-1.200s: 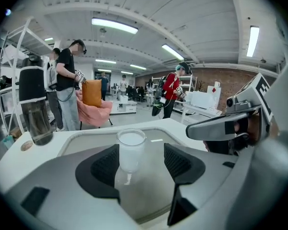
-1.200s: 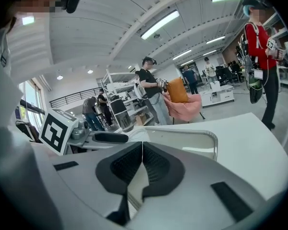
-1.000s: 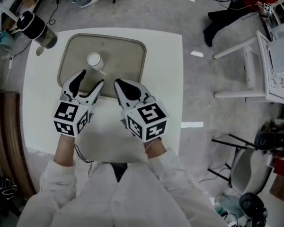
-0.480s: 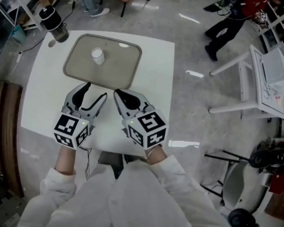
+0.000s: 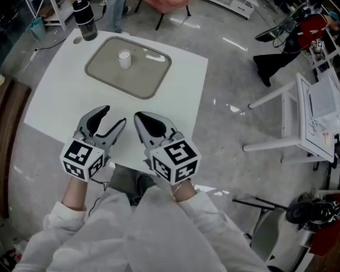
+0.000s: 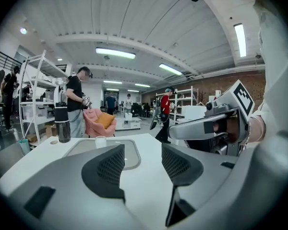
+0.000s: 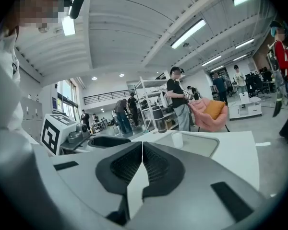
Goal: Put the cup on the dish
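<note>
Head view: the white cup (image 5: 124, 58) stands upright inside the beige, tray-like dish (image 5: 150, 78), toward the dish's 11 o'clock side, and it's the only thing in there. The dish sits at the far end of the white table (image 5: 56, 106), with a dark flask (image 5: 85, 20) at its 10 o'clock, on the table corner. Both grippers hang over the near edge, well apart from the dish, which lies at their 12 o'clock.

Left gripper view: the left gripper (image 6: 143, 163) has its jaws spread with nothing between the pads, only bare table. They've just been closing in a touch. The cup shows at 11 o'clock beyond the jaws, upright in the dish. What's inside the cup can't be made out.

Right gripper view: the right gripper (image 7: 142, 164) has its jaws pressed together, pad to pad, holding nothing. The cup stands at 1 o'clock in the dish, with a pink armchair (image 7: 209, 111) on the floor behind.
</note>
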`<state>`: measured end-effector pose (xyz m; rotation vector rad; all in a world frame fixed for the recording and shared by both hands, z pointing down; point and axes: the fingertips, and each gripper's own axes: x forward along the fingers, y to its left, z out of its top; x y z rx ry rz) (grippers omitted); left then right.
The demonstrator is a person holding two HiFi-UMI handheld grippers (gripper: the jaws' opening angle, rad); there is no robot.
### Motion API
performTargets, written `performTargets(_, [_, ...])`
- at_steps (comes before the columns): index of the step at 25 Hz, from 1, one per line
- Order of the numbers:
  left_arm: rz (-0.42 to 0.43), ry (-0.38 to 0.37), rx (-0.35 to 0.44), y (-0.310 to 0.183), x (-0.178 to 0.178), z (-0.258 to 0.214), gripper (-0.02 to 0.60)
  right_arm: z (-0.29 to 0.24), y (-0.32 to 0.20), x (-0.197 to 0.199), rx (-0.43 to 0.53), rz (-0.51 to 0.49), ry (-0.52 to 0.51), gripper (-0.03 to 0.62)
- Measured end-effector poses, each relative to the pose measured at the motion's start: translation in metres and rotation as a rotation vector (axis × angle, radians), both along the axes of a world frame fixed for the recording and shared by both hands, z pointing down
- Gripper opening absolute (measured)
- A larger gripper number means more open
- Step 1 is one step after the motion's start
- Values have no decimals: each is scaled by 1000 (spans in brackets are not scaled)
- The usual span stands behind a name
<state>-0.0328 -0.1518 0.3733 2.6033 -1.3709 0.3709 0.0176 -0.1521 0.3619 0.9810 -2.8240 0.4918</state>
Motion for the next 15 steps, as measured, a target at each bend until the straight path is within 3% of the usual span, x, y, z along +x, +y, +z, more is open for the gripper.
performTargets(9, [-39, -28, -15, 48, 0, 3, 133, 6, 46, -8, -6, -81, 23, 14])
performTargets(15, [-41, 7, -48, 61, -8, 7, 38, 1, 48, -18, 27, -70, 51, 14])
